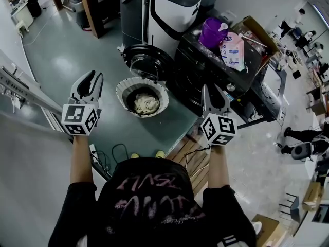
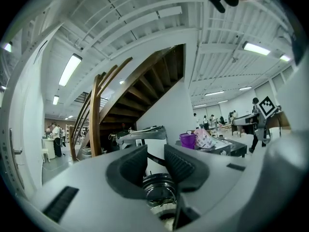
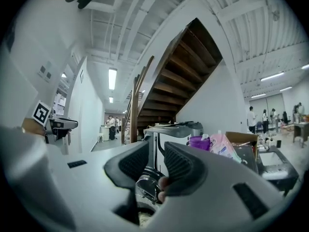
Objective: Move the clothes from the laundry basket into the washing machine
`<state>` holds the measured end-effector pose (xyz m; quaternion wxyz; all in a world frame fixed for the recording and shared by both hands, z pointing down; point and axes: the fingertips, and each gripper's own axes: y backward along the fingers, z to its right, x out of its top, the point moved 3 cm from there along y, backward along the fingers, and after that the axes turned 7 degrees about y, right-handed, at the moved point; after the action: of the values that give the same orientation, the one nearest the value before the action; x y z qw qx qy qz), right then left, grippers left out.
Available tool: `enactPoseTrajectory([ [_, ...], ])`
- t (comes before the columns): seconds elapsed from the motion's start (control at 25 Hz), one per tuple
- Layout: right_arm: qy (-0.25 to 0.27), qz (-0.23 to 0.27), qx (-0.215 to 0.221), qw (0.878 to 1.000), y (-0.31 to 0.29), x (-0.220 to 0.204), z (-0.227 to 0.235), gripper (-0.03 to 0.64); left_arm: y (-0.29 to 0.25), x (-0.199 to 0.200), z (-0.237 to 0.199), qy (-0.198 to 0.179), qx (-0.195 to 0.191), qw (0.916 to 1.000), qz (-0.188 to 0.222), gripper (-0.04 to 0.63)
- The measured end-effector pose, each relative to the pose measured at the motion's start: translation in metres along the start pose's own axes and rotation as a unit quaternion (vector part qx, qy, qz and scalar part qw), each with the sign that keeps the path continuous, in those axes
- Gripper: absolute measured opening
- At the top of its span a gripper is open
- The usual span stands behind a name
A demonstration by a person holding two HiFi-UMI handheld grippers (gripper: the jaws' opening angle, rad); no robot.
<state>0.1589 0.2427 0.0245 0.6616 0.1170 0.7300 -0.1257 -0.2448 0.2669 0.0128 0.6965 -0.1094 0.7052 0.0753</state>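
readable text: none | shirt (image 1: pixel 149 199): pink lettering, illegible | pink pouch (image 1: pixel 233 50): print too small

Black washing machine (image 1: pixel 203 66), beside it a white-rimmed, dark-lined laundry basket (image 1: pixel 121 89) of cream clothes (image 1: pixel 146 104), on the machine a purple tub (image 1: pixel 212 32) and pink-and-white pouch (image 1: pixel 232 50), grey-green floor (image 1: pixel 67 60)

The left gripper (image 2: pixel 155 159) hides nearly all of the laundry basket (image 2: pixel 163 212) in its own view. From the head view the washing machine (image 1: pixel 198 78) drum is out of sight, and the distant people (image 2: pixel 55 138) are too small to make out.
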Motion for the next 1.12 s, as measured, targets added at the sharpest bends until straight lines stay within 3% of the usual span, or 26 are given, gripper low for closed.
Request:
enactPoseTrajectory([
  [0.28,0.0,0.02,-0.003,1.0,-0.002,0.005,-0.001,0.247,0.001,-0.003,-0.008,0.025,0.015,0.9995,0.014,0.193],
  [1.12,-0.025,0.015,-0.001,1.0,0.007,-0.009,-0.01,0.353,0.008,-0.015,0.0,0.035,0.017,0.9992,0.008,0.279],
])
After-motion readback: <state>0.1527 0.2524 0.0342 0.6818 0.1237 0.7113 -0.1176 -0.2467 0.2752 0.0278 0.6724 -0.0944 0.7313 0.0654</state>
